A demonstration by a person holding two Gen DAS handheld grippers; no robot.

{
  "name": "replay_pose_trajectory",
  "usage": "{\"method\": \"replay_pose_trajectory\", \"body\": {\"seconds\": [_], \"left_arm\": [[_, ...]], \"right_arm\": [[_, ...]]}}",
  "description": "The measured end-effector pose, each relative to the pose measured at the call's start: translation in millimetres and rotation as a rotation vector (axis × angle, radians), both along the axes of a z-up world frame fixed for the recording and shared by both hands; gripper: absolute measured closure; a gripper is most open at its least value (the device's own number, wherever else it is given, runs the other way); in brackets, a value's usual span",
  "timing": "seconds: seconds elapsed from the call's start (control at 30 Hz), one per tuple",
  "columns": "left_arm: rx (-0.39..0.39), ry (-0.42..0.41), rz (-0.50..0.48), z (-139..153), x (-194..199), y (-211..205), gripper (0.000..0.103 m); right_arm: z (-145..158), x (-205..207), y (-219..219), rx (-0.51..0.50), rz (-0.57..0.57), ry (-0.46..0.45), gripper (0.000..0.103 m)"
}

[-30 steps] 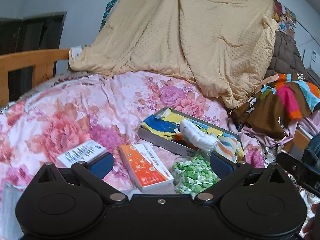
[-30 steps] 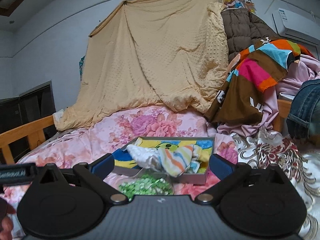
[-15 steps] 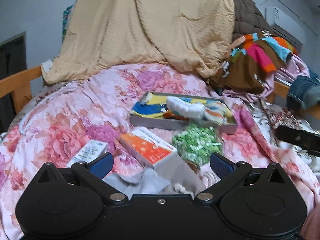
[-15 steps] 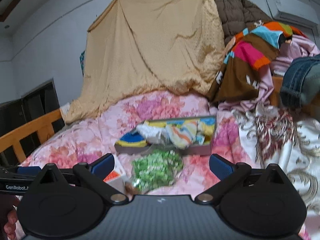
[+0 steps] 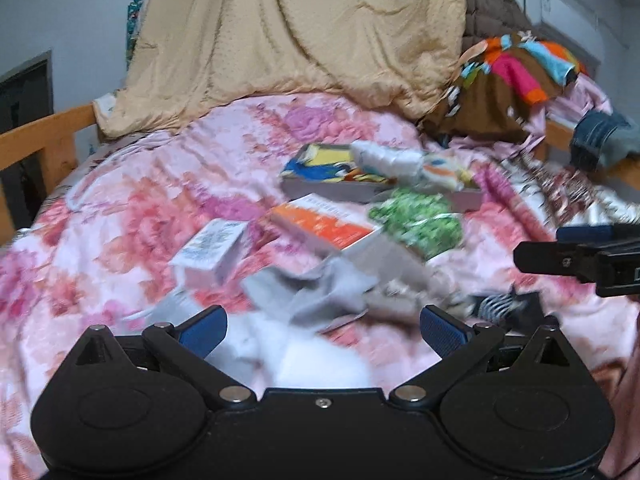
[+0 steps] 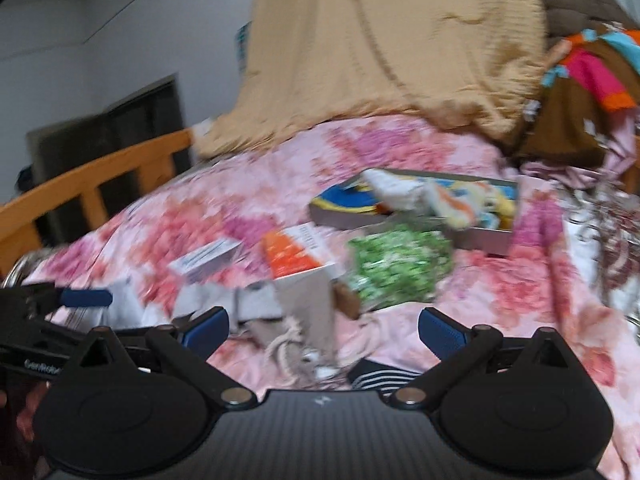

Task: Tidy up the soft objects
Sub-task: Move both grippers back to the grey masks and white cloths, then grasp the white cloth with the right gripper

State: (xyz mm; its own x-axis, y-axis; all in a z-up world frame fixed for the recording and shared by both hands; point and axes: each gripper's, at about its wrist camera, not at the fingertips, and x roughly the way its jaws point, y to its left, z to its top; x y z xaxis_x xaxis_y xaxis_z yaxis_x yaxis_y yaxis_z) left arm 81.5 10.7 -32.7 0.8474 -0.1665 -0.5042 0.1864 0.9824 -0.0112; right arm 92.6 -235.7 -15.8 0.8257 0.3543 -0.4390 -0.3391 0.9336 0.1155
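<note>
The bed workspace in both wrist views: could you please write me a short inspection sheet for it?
Surface: floral quilt, rumpled.
Job's things: shallow box holding a white roll and striped cloth; grey cloth and striped sock lie loose near the camera.
Clutter: orange carton, white carton, green candy bag.
Grippers: left hand-held gripper open, empty; right hand-held gripper open, empty.
Cables: nothing seen.
Surroundings: tan blanket hung behind, clothes pile, wooden rail.
</note>
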Motion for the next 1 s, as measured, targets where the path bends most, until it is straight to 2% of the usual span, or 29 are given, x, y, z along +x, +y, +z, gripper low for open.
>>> {"method": "replay_pose_trajectory", "body": {"seconds": [0.17,0.33,0.5,0.73,0.87,1.0], "left_arm": [[0.045,-0.026,0.042,-7,-2,12,0.001],[0.032,-0.003,0.06,-15,1,20,0.001],[0.102,-0.043,0.058,-12,-5,20,0.001],[0.168,-0.008,0.092,-11,-9,45,0.001],[0.118,0.033,0.178,-12,-6,62,0.001],[0.091,0.074,0.169,-16,-2,67,0.001]], "right_arm": [[-6,8,18,-0.021,0.077,0.035,0.0],[-10,17,30,-0.048,0.14,0.037,0.0],[-12,33,46,-0.105,0.237,-0.002,0.0],[-26,39,73,-0.172,0.378,-0.01,0.0],[-40,31,94,-0.25,0.475,-0.026,0.0],[-49,21,115,-0.302,0.575,-0.068,0.0]]}}
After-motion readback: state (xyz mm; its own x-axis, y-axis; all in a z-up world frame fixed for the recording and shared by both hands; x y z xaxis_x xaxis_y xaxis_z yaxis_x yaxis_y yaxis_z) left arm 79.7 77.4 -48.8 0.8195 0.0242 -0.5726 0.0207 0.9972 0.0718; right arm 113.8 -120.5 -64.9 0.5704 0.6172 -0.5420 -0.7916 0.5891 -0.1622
